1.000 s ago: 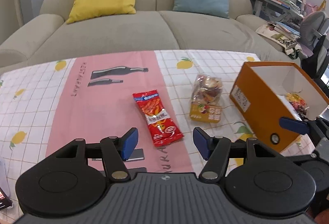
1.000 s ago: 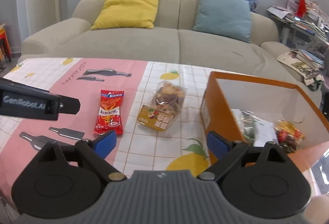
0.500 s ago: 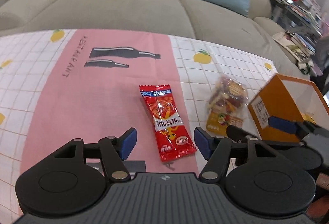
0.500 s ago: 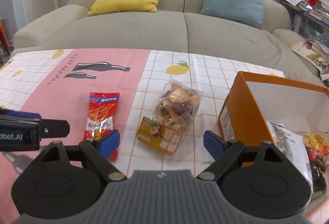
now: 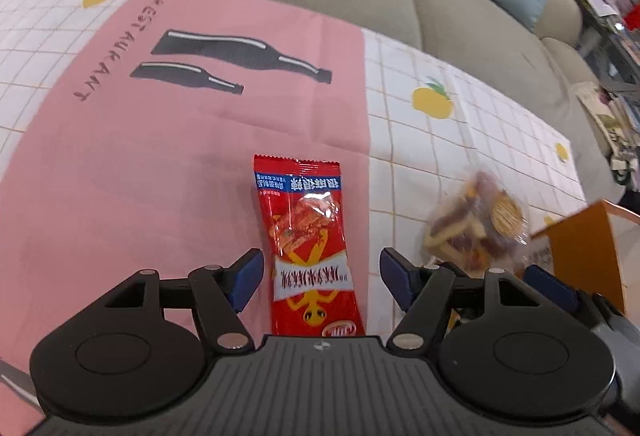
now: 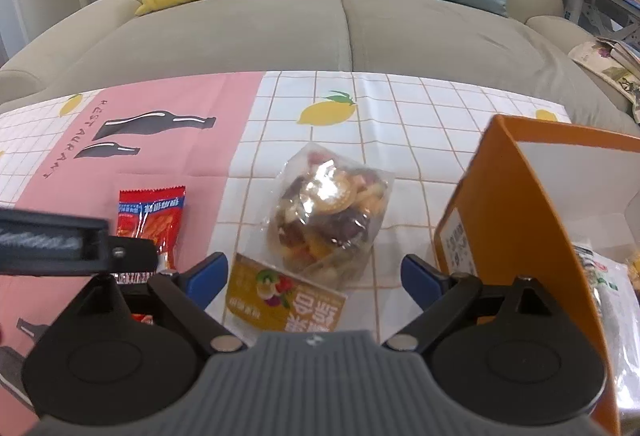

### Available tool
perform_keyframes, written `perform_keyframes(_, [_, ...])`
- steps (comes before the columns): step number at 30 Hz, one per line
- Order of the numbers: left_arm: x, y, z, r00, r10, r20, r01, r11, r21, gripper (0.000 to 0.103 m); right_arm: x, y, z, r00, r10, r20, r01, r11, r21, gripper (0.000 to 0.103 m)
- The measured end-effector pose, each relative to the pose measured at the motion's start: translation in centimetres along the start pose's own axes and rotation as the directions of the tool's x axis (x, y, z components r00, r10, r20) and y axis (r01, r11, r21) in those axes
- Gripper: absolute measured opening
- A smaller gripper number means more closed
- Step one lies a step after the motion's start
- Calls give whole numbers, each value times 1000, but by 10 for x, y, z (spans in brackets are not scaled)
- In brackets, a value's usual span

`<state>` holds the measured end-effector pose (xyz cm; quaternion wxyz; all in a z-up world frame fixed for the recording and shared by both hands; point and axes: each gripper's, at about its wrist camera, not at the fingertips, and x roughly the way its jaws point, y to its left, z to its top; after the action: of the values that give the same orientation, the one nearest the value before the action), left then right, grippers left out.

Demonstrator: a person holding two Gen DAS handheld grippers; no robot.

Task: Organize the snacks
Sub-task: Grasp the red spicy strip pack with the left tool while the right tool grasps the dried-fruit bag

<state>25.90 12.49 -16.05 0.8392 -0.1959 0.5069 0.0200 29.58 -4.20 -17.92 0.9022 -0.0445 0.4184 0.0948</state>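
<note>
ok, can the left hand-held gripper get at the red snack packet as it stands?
Probably yes. The left hand-held gripper straddles the red snack packet, which lies flat on the tablecloth; its jaws are opening, pads clear of both edges. Nothing lies over the packet. The right hand-held gripper is over the mixed-snack bag beside it.

Left gripper (image 5: 321, 278): blk body, blue pads, silver screws.

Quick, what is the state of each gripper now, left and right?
Left gripper: jaws opening, either side of the red snack packet, not gripping it.
Right gripper: open over the mixed dried fruit bag, holding nothing.
</note>
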Motion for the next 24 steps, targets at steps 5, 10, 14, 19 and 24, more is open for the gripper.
perform_keyframes(5, [15,-2,4,998,66,-24,-66,998,-21,77,15,12,5,1000,-24,-4,24,998,-52,95])
perform_keyframes(10, [20,-13,5,994,110,-22,-108,993,54,77,28,18,5,999,-41,-20,39,996,-85,94])
perform_keyframes(14, [21,-20,1,987,159,-19,-155,977,146,61,28,26,-1,996,-94,0,93,981,-169,80])
perform_keyframes(19, [13,-16,-7,988,150,-31,-141,972,189,48,16,20,-13,998,-69,14,70,976,-204,72])
perform_keyframes(24, [-1,-6,-24,988,140,-64,-123,968,220,47,-10,20,-37,1000,-11,6,12,970,-242,70])
